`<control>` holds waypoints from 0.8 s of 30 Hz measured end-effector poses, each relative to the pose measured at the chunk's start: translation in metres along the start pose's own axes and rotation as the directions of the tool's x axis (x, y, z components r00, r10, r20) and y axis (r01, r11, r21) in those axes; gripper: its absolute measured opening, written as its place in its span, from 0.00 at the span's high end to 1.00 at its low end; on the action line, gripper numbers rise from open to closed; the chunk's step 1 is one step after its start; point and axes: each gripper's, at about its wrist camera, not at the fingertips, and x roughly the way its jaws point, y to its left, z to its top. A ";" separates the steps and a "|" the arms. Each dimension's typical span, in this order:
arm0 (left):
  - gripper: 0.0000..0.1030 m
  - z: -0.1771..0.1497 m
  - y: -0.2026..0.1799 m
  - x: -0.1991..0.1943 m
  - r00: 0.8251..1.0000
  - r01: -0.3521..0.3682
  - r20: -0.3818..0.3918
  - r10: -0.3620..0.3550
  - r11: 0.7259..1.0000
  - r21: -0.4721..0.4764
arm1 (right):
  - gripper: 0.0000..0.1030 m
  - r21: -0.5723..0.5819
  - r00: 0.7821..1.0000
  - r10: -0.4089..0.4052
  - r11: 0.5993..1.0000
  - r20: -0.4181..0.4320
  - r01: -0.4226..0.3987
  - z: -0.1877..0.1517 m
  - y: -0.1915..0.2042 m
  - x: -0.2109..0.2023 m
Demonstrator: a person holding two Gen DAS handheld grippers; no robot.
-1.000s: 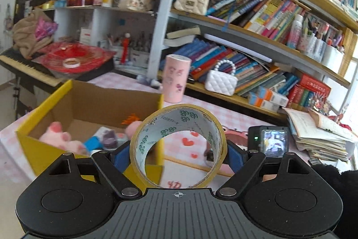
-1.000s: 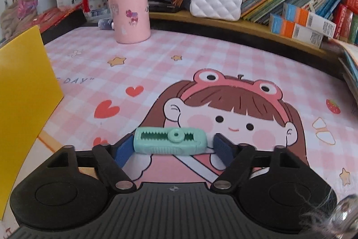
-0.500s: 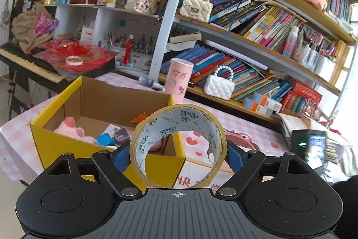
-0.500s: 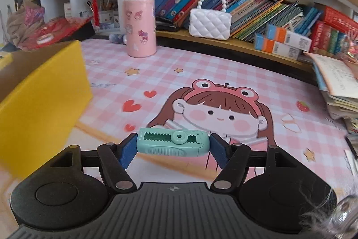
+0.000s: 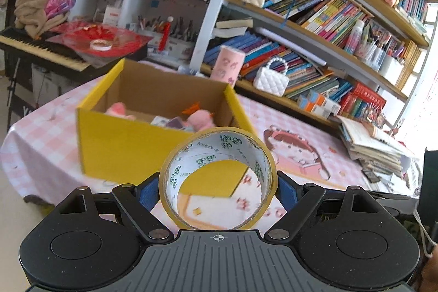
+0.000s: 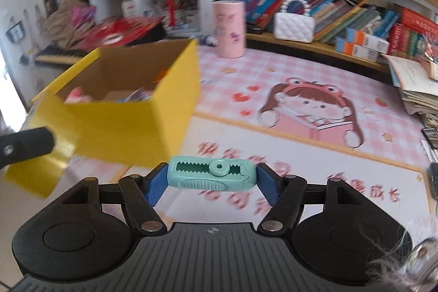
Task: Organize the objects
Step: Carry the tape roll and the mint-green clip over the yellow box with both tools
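Observation:
My left gripper (image 5: 218, 186) is shut on a roll of yellow tape (image 5: 219, 136), held upright in the air in front of the open yellow cardboard box (image 5: 128, 144). The box holds pink plush toys (image 5: 201, 119) and small items. My right gripper (image 6: 212, 181) is shut on a teal retractable eraser (image 6: 212, 177), held crosswise above the table's near edge. The box (image 6: 131, 125) lies ahead and to the left in the right wrist view. Part of the left gripper shows at that view's left edge.
A pink patterned mat (image 6: 314, 111) covers the table. A pink cylinder tin (image 6: 228, 28) and a white quilted purse (image 6: 294, 26) stand at the back by the bookshelves. A stack of books and papers (image 5: 375, 144) lies at the right. A keyboard piano (image 5: 35, 45) stands far left.
Both grippers have pulled back and risen from the table, each still holding its object. The box now appears farther off and fully in view.

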 end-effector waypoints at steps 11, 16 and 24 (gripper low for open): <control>0.17 -0.015 0.054 -0.042 0.998 -0.025 -0.051 0.025 1.000 -0.002 | 0.35 -0.042 1.000 0.029 0.999 0.000 -0.029 -0.022 0.076 -0.020; 0.17 -0.017 0.074 -0.057 0.998 -0.013 -0.054 0.013 1.000 0.009 | 0.35 -0.033 1.000 0.025 0.999 0.009 -0.025 -0.030 0.101 -0.027; 0.17 -0.012 0.090 -0.068 0.999 0.015 -0.036 -0.014 0.999 0.034 | 0.35 -0.010 0.999 -0.003 1.000 0.032 0.004 -0.033 0.125 -0.034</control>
